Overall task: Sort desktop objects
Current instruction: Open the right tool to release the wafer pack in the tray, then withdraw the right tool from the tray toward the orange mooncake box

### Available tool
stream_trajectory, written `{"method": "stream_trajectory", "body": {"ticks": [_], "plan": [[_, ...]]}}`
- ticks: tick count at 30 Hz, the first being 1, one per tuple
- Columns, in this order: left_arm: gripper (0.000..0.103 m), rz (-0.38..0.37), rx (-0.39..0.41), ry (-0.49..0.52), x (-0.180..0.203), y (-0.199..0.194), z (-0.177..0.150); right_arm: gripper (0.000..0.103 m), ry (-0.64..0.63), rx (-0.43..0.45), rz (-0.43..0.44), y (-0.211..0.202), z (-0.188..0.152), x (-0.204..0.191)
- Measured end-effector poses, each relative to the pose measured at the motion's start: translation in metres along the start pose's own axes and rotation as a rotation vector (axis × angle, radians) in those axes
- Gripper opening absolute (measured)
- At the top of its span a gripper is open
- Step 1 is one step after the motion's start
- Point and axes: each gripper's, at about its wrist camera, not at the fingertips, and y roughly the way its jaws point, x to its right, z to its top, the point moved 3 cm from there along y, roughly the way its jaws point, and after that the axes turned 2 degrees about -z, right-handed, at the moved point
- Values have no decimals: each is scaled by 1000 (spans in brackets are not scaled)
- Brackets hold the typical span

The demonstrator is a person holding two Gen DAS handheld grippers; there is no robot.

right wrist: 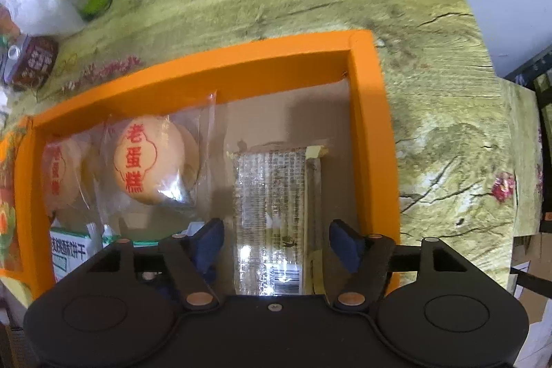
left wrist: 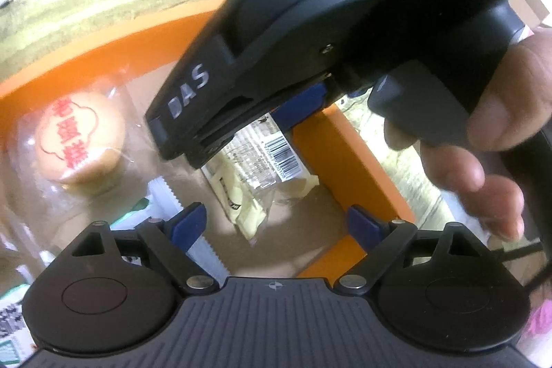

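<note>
The yellow snack packet (right wrist: 276, 216) is seen lying flat inside the orange tray (right wrist: 372, 133), near its right wall, beside two wrapped egg cakes (right wrist: 151, 157). The right claw (right wrist: 276, 247) is held apart, straddling the packet without touching it; the left claw (left wrist: 272, 226) is likewise spread over the tray, empty. The packet is judged light, crinkly and slippery, its contents possibly brittle. It is best taken across its narrow width at mid-length, with gentle pressure.
</note>
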Motion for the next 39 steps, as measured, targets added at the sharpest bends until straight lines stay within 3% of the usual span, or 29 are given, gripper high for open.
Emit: {"method": "stream_trajectory", "body": {"ticks": [5, 11, 14, 19, 26, 32, 35, 39], "plan": [[94, -9, 39, 43, 4, -20, -4, 71, 64, 63, 6, -24, -11, 3], [97, -72, 157, 73, -2, -53, -5, 71, 178, 194, 20, -66, -39, 2], [97, -95, 225, 73, 4, -82, -43, 71, 247, 282, 34, -92, -63, -4], [99, -93, 325, 59, -8, -135, -65, 76, 309, 383, 84, -128, -100, -18], [103, 51, 539, -2, -33, -221, -109, 81, 162, 539, 214, -177, -111, -66], [103, 285, 690, -142, -37, -284, -159, 92, 19, 713, 350, -224, -138, -110], [103, 394, 692, -236, -35, -309, -196, 100, -45, 774, 414, -233, -173, -128], [103, 463, 649, -374, -37, -342, -259, 102, -111, 745, 479, -214, -209, -151]]}}
